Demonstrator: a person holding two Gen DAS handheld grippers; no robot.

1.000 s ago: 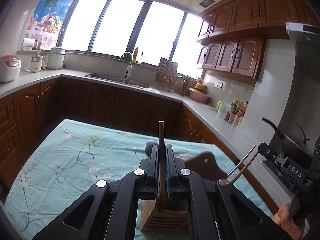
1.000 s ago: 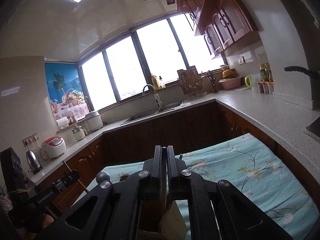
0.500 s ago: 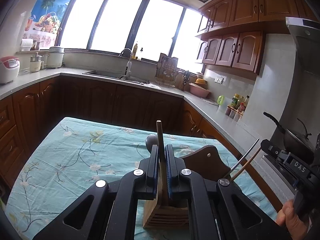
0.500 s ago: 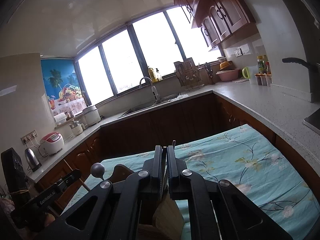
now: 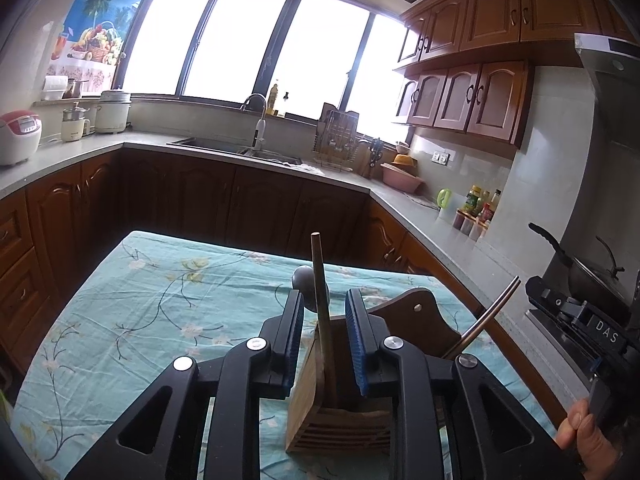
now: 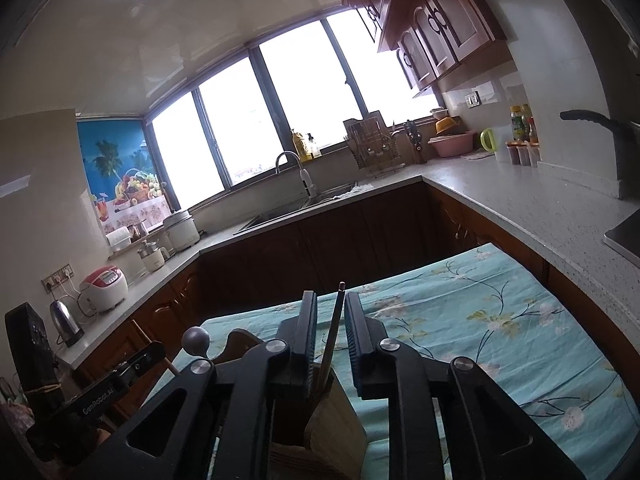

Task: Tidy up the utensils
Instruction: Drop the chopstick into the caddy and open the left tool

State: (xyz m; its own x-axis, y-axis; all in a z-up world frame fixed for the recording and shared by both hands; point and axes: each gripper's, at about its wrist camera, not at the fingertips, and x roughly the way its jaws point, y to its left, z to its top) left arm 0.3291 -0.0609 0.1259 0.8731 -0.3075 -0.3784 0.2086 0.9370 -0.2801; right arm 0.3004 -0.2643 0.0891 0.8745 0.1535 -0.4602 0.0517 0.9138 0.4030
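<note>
A wooden utensil holder (image 5: 340, 412) stands on the table with the teal floral cloth (image 5: 132, 312), right under both grippers. My left gripper (image 5: 324, 312) is open, and a wooden stick (image 5: 320, 280) stands in the holder between its jaws, untouched. A grey ball-topped utensil (image 5: 305, 278) rises behind it. Metal chopsticks (image 5: 488, 316) lean out of the holder to the right. My right gripper (image 6: 330, 320) is open around a thin chopstick (image 6: 335, 328) that stands in the holder (image 6: 336, 432).
Kitchen counters wrap around the room, with a sink (image 5: 256, 152), a dish rack (image 5: 336, 144), a rice cooker (image 5: 18, 136) and a wok (image 5: 588, 276) on the stove. The other gripper's body (image 5: 580, 324) is at the right edge.
Both grippers have opened and let go of their utensils, which now stand loose in the holder. Both cameras have drawn back slightly.
</note>
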